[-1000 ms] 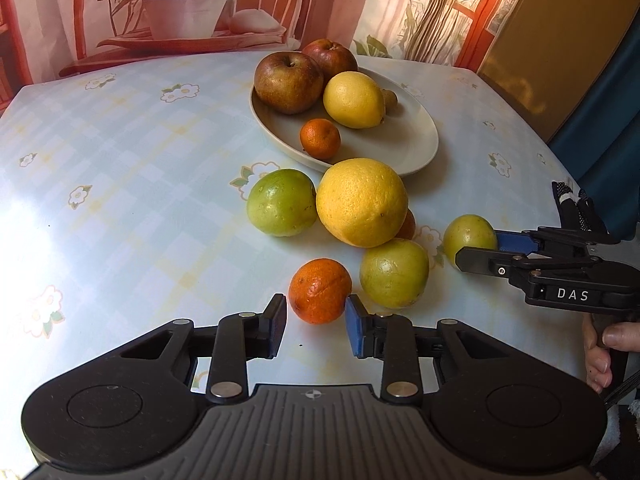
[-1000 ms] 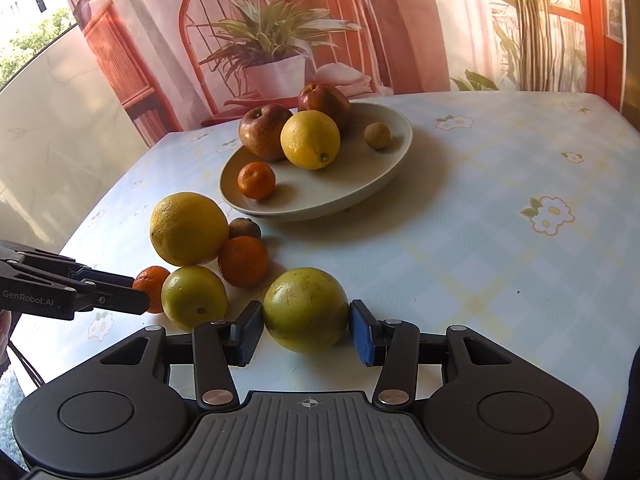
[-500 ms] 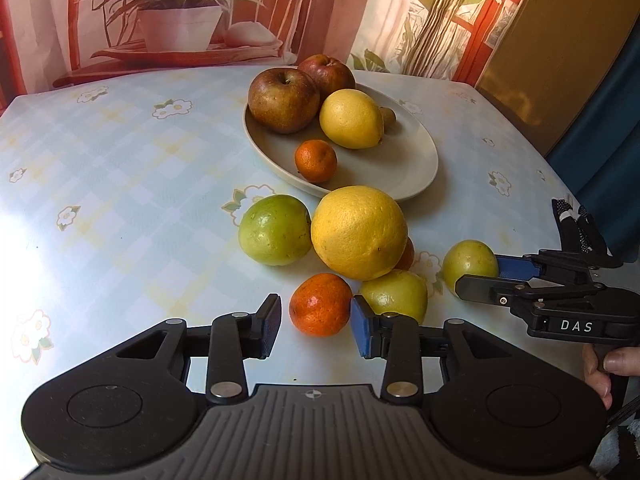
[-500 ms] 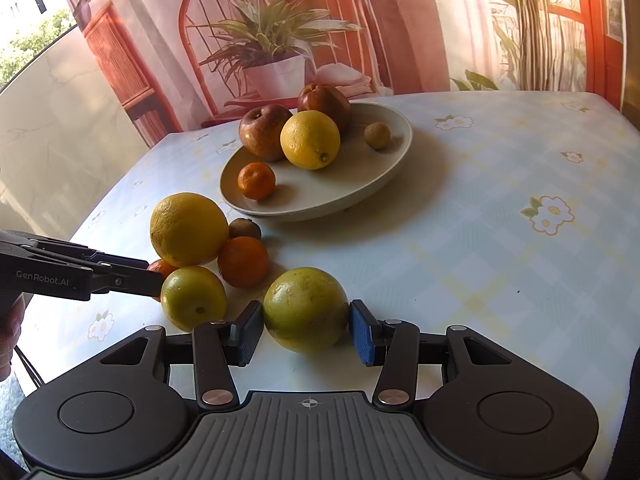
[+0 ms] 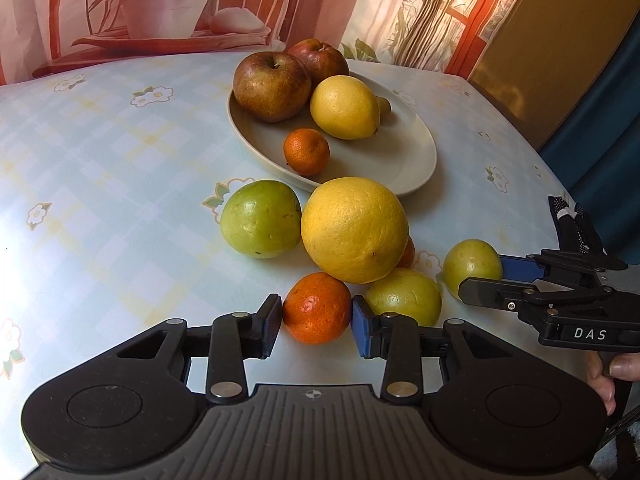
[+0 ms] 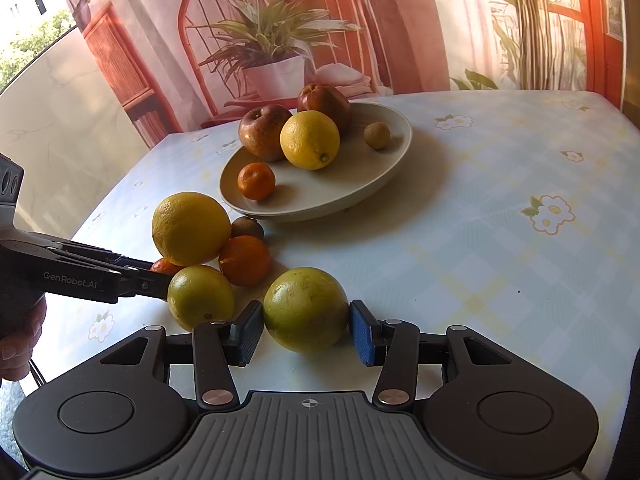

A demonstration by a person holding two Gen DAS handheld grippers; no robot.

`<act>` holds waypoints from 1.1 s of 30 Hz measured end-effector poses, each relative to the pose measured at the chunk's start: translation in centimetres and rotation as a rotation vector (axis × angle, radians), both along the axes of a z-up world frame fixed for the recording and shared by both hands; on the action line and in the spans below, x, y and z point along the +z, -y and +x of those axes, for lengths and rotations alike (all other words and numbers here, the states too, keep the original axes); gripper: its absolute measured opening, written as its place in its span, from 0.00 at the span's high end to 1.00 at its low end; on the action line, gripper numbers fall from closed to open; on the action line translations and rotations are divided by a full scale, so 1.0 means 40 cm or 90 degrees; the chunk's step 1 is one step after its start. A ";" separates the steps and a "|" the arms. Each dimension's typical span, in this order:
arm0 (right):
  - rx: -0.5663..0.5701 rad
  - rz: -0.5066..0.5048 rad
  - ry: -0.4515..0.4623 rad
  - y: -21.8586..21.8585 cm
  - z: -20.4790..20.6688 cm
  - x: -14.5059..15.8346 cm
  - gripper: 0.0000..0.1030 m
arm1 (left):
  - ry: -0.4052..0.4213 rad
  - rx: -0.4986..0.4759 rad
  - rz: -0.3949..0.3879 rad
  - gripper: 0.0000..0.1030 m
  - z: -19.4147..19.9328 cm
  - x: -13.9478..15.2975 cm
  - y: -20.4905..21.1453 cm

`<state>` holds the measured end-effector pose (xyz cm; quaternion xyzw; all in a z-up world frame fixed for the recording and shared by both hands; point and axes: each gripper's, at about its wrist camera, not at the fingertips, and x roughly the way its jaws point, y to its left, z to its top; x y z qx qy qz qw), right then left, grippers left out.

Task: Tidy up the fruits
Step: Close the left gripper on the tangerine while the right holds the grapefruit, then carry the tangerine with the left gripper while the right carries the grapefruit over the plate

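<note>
A small tangerine (image 5: 316, 308) rests on the tablecloth between the blue pads of my left gripper (image 5: 314, 318), which touch both its sides. My right gripper (image 6: 306, 322) is shut on a round yellow-green fruit (image 6: 306, 310) that also sits on the cloth. Between the two lie a large yellow citrus (image 5: 354, 230), a green apple (image 5: 260, 218), a yellow-green fruit (image 5: 404, 296), another tangerine (image 6: 244, 260) and a kiwi (image 6: 247, 228). Behind them the oval plate (image 5: 400, 160) holds two red apples, a lemon (image 5: 344, 106), a tangerine (image 5: 306, 151) and a small brown fruit.
The table edge runs close on the right in the left wrist view, by a blue curtain (image 5: 600, 140). A red chair with a potted plant (image 6: 276, 76) stands behind the table. A person's hand (image 5: 608, 376) holds the right gripper's handle.
My left gripper has come forward and slightly down, its jaws widened, and the tangerine that lay ahead of the fingertips now sits between the pads. The right gripper has kept still on its fruit.
</note>
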<state>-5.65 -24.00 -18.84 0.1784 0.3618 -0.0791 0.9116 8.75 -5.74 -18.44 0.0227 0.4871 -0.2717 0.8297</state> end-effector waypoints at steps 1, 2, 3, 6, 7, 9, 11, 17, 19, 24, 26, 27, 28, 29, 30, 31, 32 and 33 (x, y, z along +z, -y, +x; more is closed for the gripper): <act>0.000 0.000 0.000 0.001 0.000 0.000 0.58 | 0.007 -0.005 0.005 0.63 -0.004 0.002 0.001; 0.000 0.000 0.000 0.000 0.000 0.000 0.58 | 0.011 -0.008 0.009 0.63 -0.007 0.003 0.003; 0.000 -0.001 -0.001 -0.001 0.000 0.000 0.58 | 0.015 -0.012 0.013 0.63 -0.011 0.004 0.003; 0.000 -0.003 -0.001 -0.003 0.000 0.000 0.58 | 0.028 -0.014 0.026 0.64 -0.027 0.013 0.001; -0.001 -0.003 -0.002 -0.003 0.000 0.000 0.58 | 0.037 -0.016 0.031 0.64 -0.035 0.019 -0.002; -0.003 -0.004 -0.001 -0.004 0.000 0.001 0.58 | 0.045 -0.013 0.033 0.64 -0.046 0.028 -0.013; -0.005 -0.003 -0.001 -0.005 0.000 0.001 0.58 | 0.048 -0.002 0.035 0.64 -0.053 0.036 -0.029; -0.010 0.001 -0.001 -0.005 -0.007 0.003 0.58 | 0.054 0.032 0.016 0.64 -0.055 0.056 -0.069; -0.011 0.003 -0.001 -0.004 -0.009 0.003 0.58 | 0.052 0.036 0.020 0.64 -0.054 0.054 -0.072; -0.012 0.003 -0.001 -0.004 -0.012 0.003 0.58 | 0.051 0.040 0.024 0.64 -0.060 0.055 -0.071; -0.012 0.004 -0.001 -0.004 -0.011 0.003 0.58 | 0.051 0.040 0.022 0.64 -0.059 0.054 -0.070; -0.013 0.003 -0.001 -0.004 -0.011 0.003 0.58 | 0.051 0.041 0.022 0.64 -0.059 0.054 -0.070; -0.013 0.004 -0.001 -0.002 -0.011 0.003 0.58 | 0.051 0.040 0.022 0.64 -0.058 0.054 -0.070; -0.013 0.004 -0.001 -0.002 -0.011 0.003 0.58 | 0.051 0.040 0.021 0.64 -0.059 0.055 -0.071; -0.012 0.004 -0.001 -0.002 -0.011 0.003 0.58 | 0.051 0.041 0.021 0.64 -0.059 0.055 -0.071; -0.013 0.004 -0.001 -0.002 -0.012 0.002 0.58 | 0.051 0.042 0.019 0.64 -0.060 0.057 -0.070; -0.013 0.005 -0.002 -0.002 -0.012 0.003 0.58 | 0.052 0.044 0.018 0.64 -0.060 0.058 -0.070; -0.014 0.005 -0.002 -0.002 -0.012 0.003 0.58 | 0.052 0.046 0.016 0.64 -0.060 0.060 -0.071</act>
